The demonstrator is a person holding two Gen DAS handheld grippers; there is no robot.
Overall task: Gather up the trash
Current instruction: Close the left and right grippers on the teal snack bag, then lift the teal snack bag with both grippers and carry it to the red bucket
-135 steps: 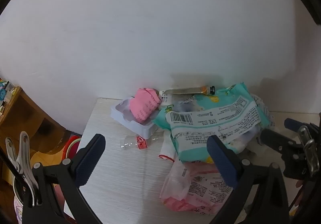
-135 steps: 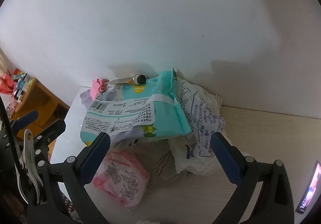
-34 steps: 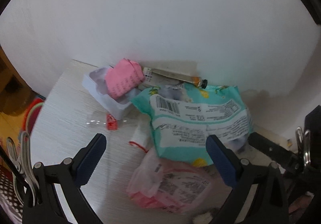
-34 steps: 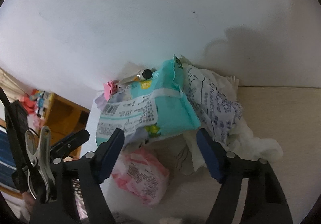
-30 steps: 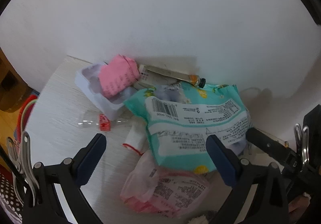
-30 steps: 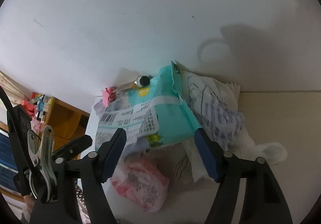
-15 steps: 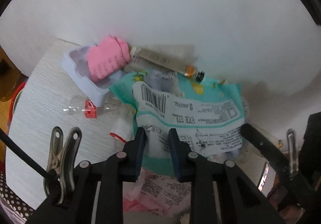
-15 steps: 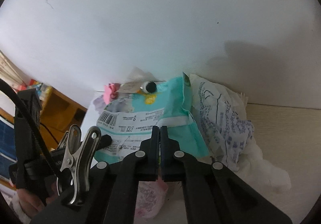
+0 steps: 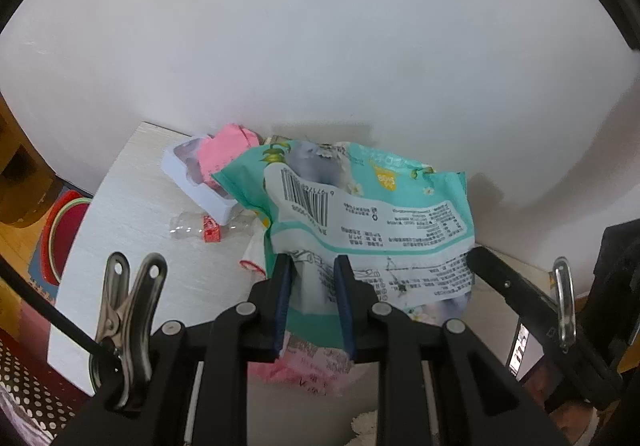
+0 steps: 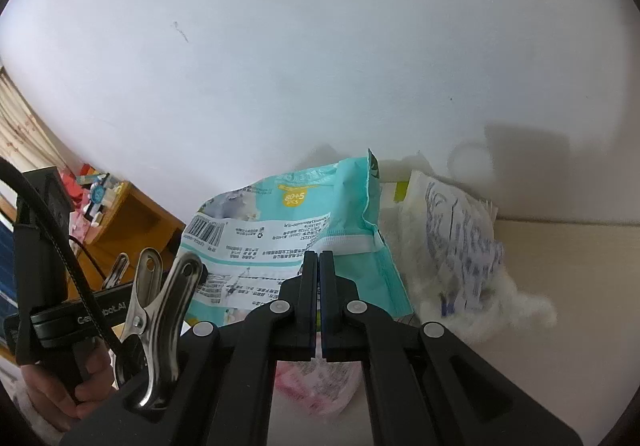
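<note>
A large teal and white plastic package (image 9: 372, 218) with a barcode hangs lifted above the white table (image 9: 132, 214); it also shows in the right wrist view (image 10: 280, 230). My left gripper (image 9: 314, 266) is shut on its lower left edge, with bag film bunched between the fingers. My right gripper (image 10: 320, 258) is shut on its lower right edge, fingers pressed together. A pink and white wrapper (image 9: 312, 366) lies under the package, also in the right wrist view (image 10: 316, 378).
A white tray (image 9: 192, 182) holding a pink wrapper (image 9: 224, 154) sits by the wall. A clear crushed bottle with a red label (image 9: 208, 230) lies on the table. Crumpled white printed paper (image 10: 460, 246) lies at the right. A red-rimmed bin (image 9: 60, 230) stands below the table's left edge.
Both grippers went from wide open to shut on the teal package's lower edge. The package has risen, now covering the tube by the wall.
</note>
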